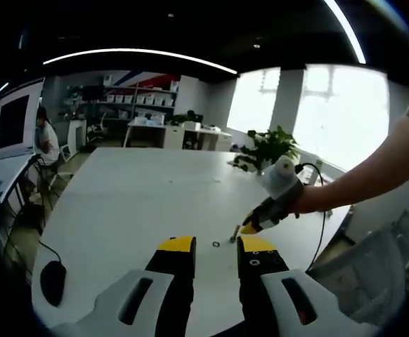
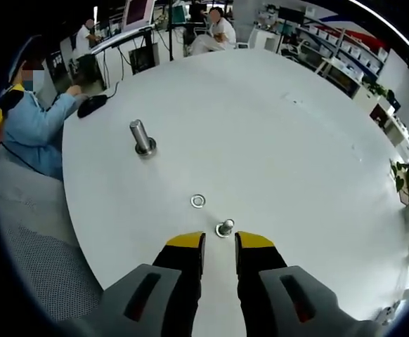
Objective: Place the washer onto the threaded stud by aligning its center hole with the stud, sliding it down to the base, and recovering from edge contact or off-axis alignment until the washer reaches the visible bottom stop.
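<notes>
A small metal washer lies flat on the white table, a short way beyond the short threaded stud. The stud stands upright just ahead of my right gripper, whose yellow-tipped jaws are open with a narrow empty gap. In the left gripper view the washer rests on the table just past my left gripper, which is open and empty. The right gripper, held by a person's hand, comes in from the right with its tip down beside the stud.
A taller metal cylinder stands on a round base to the far left of the washer. A black mouse lies near the table edge by a seated person in blue. A potted plant sits at the table's far side.
</notes>
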`<state>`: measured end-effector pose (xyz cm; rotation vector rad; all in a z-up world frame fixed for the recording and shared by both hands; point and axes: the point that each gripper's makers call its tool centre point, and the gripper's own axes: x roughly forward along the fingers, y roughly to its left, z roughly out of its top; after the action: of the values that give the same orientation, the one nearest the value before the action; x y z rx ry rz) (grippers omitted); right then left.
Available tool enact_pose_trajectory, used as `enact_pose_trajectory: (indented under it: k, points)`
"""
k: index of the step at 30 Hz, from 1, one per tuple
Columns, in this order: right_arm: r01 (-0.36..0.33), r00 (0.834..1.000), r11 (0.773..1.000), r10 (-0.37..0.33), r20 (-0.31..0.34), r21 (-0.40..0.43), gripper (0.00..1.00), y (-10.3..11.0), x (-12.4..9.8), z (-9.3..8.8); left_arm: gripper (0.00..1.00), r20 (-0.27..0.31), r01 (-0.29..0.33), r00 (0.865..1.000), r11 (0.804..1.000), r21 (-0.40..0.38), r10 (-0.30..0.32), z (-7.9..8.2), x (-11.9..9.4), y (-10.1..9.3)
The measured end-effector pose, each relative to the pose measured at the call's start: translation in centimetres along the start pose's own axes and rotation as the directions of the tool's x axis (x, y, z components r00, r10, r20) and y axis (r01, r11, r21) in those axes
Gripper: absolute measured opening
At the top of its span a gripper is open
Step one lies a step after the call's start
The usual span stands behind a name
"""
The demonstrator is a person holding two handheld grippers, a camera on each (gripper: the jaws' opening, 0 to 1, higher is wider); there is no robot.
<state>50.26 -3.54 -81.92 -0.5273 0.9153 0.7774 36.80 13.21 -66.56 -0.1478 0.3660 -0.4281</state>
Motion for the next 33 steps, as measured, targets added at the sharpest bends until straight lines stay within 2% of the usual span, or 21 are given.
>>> enact_pose_trajectory:
  k: [11,24,33]
  points:
    - [-0.004,1.000,1.000,0.004,-0.007,0.003,0.19,0.6,-0.1,-0.3,0.21,0.006,0.002,1.000,1.000,-0.002,-0.002,0.1,-0.1,0.0]
    - [0.014,1.000,1.000,-0.014,-0.002,0.007,0.19,-0.1,-0.9,0.0,0.21,0.012,0.001,1.000,1.000,0.000,-0.001,0.3,-0.1,0.0]
    - [0.024,1.000,1.000,-0.024,0.012,-0.009,0.20,-0.6,-1.5,1.1,0.21,0.016,-0.002,1.000,1.000,0.003,0.002,0.4,-0.1,0.0]
